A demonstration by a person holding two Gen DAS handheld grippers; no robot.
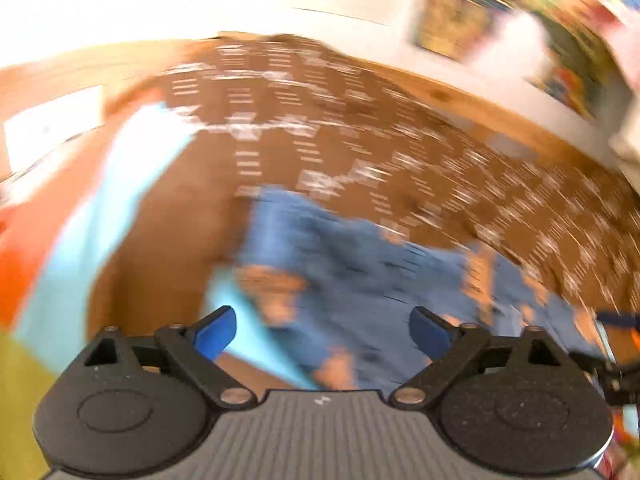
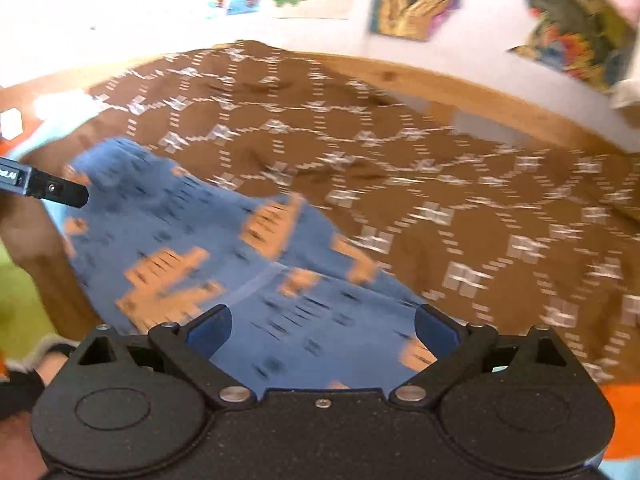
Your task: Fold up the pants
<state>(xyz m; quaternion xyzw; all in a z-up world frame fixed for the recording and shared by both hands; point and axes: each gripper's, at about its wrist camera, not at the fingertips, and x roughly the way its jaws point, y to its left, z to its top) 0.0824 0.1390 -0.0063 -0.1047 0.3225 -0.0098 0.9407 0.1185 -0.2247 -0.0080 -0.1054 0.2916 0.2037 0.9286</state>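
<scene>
The pants are blue with orange patches and lie on a brown patterned bedspread. In the left wrist view the pants are blurred and lie just ahead of my left gripper, which is open and empty above them. My right gripper is open and empty over the near end of the pants. A part of the left gripper shows at the left edge of the right wrist view, over the far end of the pants.
A light blue cloth and an orange one lie at the left of the bed. A wooden bed frame runs along the white wall with colourful posters. Green floor shows at left.
</scene>
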